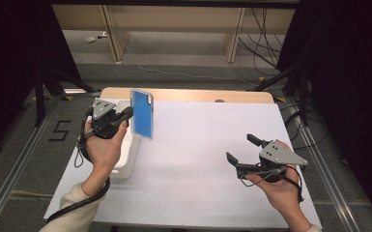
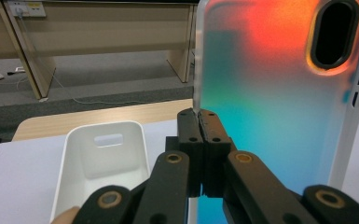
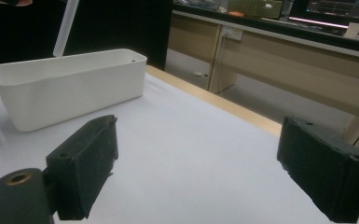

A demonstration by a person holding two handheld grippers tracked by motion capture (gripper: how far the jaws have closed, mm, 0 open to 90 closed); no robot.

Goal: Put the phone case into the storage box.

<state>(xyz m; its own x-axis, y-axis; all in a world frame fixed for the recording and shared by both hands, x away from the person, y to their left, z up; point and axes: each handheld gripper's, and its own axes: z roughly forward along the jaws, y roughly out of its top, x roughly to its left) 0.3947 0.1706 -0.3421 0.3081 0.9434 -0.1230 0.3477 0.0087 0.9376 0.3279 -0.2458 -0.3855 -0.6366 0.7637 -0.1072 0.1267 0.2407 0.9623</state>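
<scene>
- The fingers [image 2: 199,122] of the left gripper [image 1: 125,115] are pressed together on the thin left edge of a phone case [image 1: 142,114], pinching it; in the left gripper view the case [image 2: 279,93] rises upright from the fingertips, translucent, shading from teal to orange-red, with an oval camera cut-out near its top.
- In the high view the case looks blue and is held on end in the air, over the right rim of the white bin [image 1: 129,154].
- The left hand [image 1: 104,145] wraps the gripper body from below, with the forearm coming up from the bottom left and the gripper pointing right toward the case; its cable loops down by the wrist.
- The right gripper [image 1: 239,151] has its fingers [image 3: 81,163] spread wide with nothing between them, pointing left across the bare white worktop [image 1: 198,145].
- The right hand [image 1: 278,186] holds it low near the worktop's right side, well apart from the case and the bin.
- In the right gripper view the white bin [image 3: 65,88] stands farther off on the worktop, its long side facing the camera.
</scene>
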